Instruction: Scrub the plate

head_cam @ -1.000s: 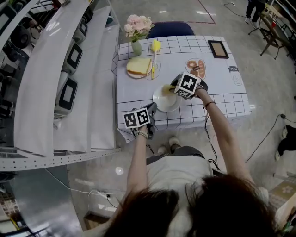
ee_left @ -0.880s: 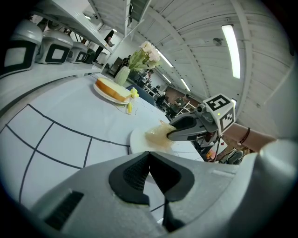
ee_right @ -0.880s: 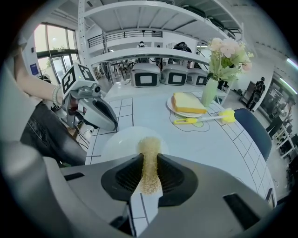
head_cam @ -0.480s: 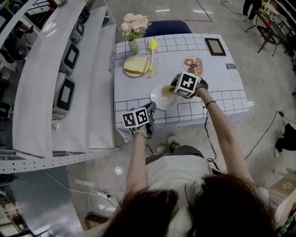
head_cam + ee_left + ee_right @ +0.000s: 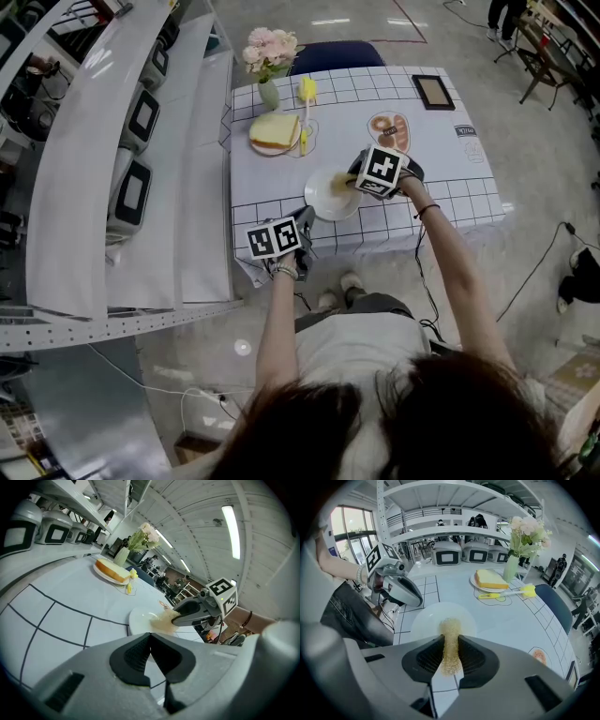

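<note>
A white plate lies near the front edge of the checked table. My right gripper is shut on a golden mesh scrubber, which presses onto the plate. In the left gripper view the scrubber rests on the plate under the right gripper. My left gripper sits at the plate's near left rim. Its jaws stand shut, with nothing showing between the pads.
At the back of the table are a slice of bread on a plate, a yellow brush, a vase of flowers and a framed picture. A blue chair stands behind. Shelves with white appliances run along the left.
Hardly anything: the right gripper keeps the scrubber on the plate and the left gripper stays at the rim. The view has shifted slightly.
</note>
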`<state>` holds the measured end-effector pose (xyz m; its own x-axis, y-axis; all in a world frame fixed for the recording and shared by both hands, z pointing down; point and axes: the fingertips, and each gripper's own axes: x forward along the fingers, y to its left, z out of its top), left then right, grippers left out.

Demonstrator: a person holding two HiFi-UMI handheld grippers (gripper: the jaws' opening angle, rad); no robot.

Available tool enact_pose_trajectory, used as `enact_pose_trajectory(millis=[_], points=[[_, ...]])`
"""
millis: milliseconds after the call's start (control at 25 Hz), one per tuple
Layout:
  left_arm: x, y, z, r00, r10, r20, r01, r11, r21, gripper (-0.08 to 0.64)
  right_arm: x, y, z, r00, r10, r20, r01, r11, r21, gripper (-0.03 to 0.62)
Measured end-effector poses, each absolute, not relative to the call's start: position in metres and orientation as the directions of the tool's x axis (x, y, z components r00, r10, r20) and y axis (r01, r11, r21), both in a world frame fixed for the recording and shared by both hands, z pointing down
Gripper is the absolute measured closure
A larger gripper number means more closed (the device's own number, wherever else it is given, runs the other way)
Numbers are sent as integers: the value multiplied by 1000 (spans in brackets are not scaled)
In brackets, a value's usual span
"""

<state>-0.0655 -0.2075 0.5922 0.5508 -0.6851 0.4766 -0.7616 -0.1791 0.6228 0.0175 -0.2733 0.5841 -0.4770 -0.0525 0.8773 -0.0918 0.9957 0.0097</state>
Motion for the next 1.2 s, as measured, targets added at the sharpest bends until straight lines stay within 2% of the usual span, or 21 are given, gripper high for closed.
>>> enact_pose_trajectory(millis=[720, 1200], points=[[-63, -193, 593, 559, -679, 476, -758, -185, 626, 549, 29, -246, 584, -463, -16, 886, -94, 995, -31, 512], [-63, -183, 595, 559, -678, 477, -757, -183, 627, 549, 22, -225, 585, -460, 25, 888, -48, 997, -53, 512]])
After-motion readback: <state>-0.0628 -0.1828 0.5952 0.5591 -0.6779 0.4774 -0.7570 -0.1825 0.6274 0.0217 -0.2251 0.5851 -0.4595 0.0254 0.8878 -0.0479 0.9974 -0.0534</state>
